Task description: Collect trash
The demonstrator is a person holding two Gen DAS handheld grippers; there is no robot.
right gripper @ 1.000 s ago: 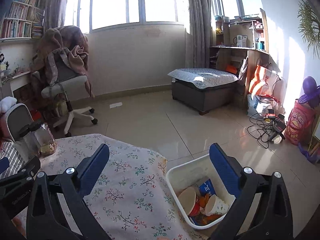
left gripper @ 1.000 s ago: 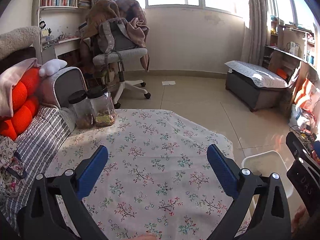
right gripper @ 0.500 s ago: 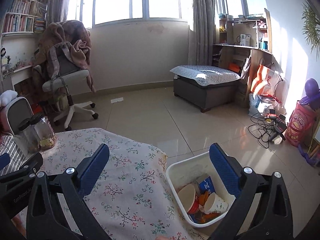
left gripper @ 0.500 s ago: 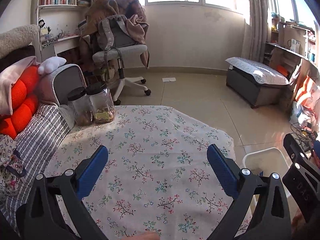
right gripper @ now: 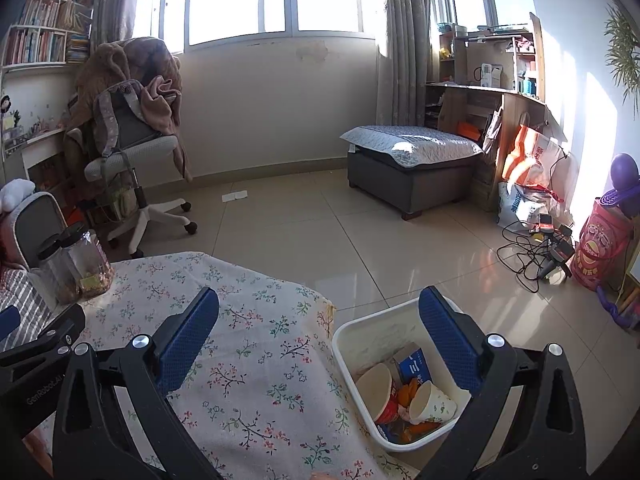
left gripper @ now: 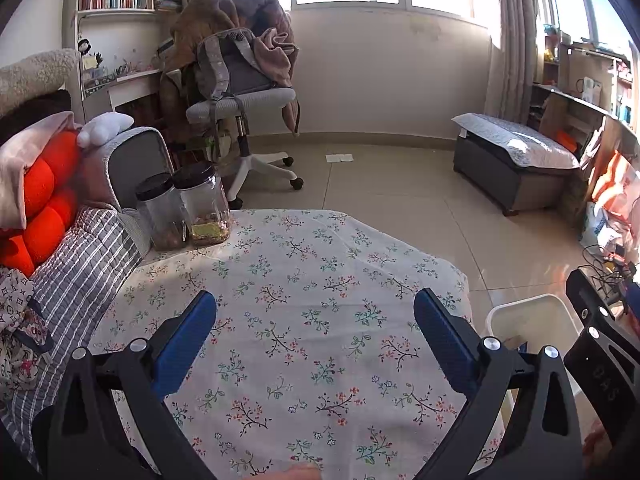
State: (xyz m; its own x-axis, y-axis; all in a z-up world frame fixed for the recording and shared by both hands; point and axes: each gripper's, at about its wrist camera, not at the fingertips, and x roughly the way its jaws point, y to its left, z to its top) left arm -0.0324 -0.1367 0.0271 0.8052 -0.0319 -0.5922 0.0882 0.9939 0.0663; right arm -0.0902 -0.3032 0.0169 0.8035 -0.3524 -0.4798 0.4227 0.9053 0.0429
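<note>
- The left gripper (left gripper: 314,320) hangs over the table (left gripper: 304,264), which wears a cloth with little flowers on it. Its two blue fingers (left gripper: 184,338) are spread wide apart and hold nothing.
- The right gripper (right gripper: 318,320) hangs over the edge of the same table, partly above the white bin (right gripper: 400,322). Its blue fingers (right gripper: 446,336) are also spread wide and hold nothing.
- The white bin stands on the floor, right beside the table's edge.
- The trash is inside the bin. There is a paper cup (right gripper: 432,402) lying on its side, a red and white bowl (right gripper: 380,386), a blue box (right gripper: 412,368), and some orange bits (right gripper: 406,394).
- From the left camera the bin (left gripper: 532,316) shows at the right, and part of the right gripper is in front of it.
- Two clear jars (left gripper: 186,206) with black lids stand close together at the far left corner of the table. Each has something brown or yellow at the bottom.
- Behind the table there is an office chair (left gripper: 236,96) with blankets piled on it.
- A small piece of paper (right gripper: 235,196) lies on the floor, far from the table.
</note>
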